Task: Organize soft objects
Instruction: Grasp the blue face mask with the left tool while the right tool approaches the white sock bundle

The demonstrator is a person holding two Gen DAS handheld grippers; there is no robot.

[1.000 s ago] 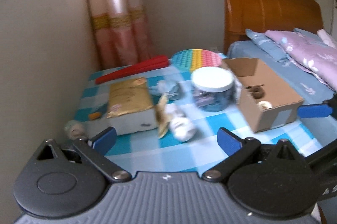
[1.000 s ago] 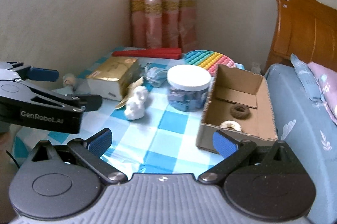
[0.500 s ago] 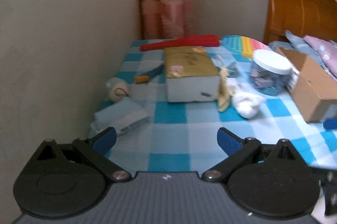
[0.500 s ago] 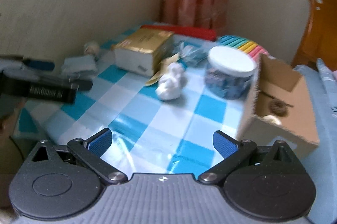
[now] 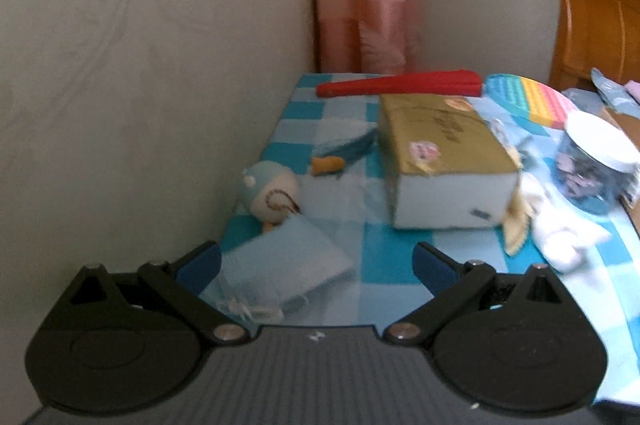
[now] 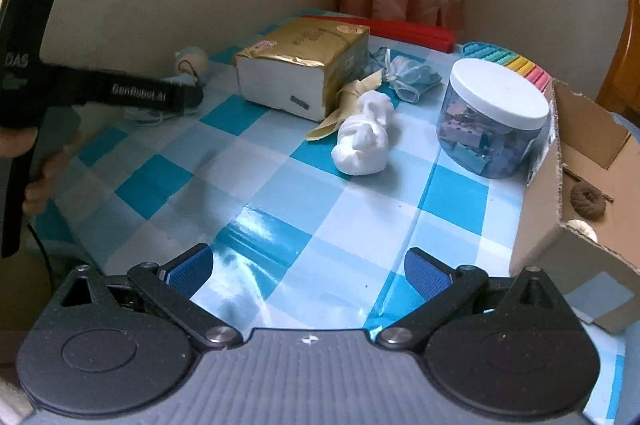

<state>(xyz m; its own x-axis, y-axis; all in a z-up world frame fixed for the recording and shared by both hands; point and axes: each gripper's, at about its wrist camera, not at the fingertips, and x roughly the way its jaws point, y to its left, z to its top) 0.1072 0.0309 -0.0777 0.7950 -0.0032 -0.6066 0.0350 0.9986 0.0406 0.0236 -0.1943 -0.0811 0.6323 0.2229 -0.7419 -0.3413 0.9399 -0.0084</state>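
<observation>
My left gripper (image 5: 316, 265) is open just above a pale blue drawstring pouch (image 5: 280, 265) at the table's left edge, with the pouch between its fingers. Behind the pouch lies a small round plush toy (image 5: 270, 195). A white soft toy (image 6: 364, 137) rests mid-table, also seen at the right of the left wrist view as the white soft toy (image 5: 560, 233). A blue organza bag (image 6: 408, 77) lies behind it. My right gripper (image 6: 308, 269) is open over bare tablecloth. A cardboard box (image 6: 580, 185) at the right holds a brown ring (image 6: 587, 200) and a white one.
A gold tissue pack (image 6: 304, 61) stands mid-table, a clear jar with a white lid (image 6: 496, 117) right of it. A red folded fan (image 5: 400, 85) and rainbow pop mat (image 5: 528, 99) lie at the back. The wall (image 5: 140, 85) runs close along the left; a hand (image 6: 40, 181) holds the left gripper.
My left gripper swung left toward the wall and closed in on the pale blue pouch. The right gripper moved forward and lower over the table.
</observation>
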